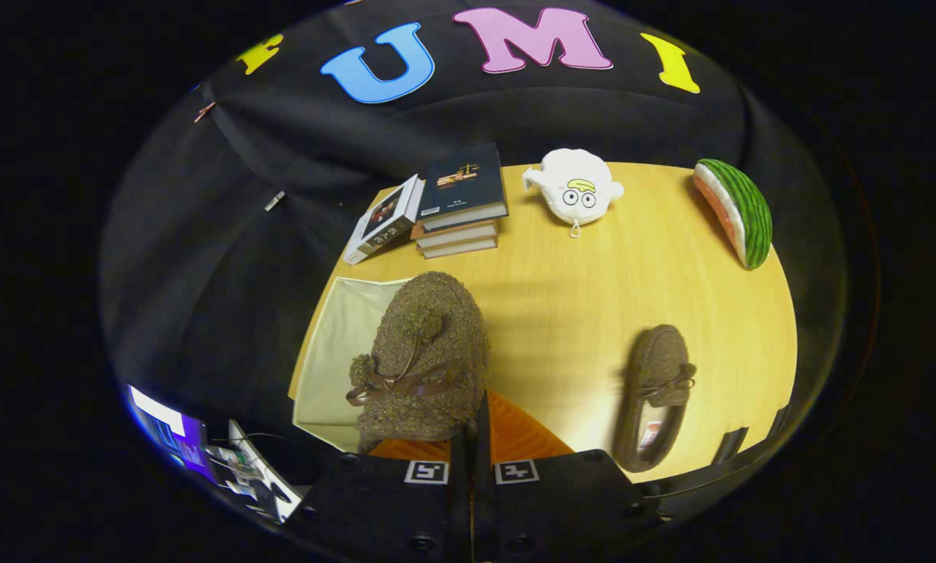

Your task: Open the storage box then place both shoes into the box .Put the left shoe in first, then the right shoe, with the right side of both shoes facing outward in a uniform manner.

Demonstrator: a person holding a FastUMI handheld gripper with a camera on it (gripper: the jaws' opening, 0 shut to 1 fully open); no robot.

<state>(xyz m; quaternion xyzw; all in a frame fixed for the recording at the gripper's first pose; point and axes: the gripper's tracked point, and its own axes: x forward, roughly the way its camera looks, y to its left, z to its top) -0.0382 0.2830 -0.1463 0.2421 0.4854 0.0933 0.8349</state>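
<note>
Now hand-held gripper (471, 426) clamped on fuzzy shoe (424, 356) over box (335, 344); 2nd shoe (655, 391) lies right, on table (577, 297).

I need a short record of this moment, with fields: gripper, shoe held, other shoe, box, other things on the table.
gripper: gripper shut on the held shoe, fingers close together
shoe held: fuzzy brown shoe with a bow, lifted above the box
other shoe: second shoe lies on the table, apart from the fingers
box: pale storage box beneath and beside the held shoe; open or closed unclear
other things: stack of books, white plush toy, watermelon slice toy at the far side
</note>
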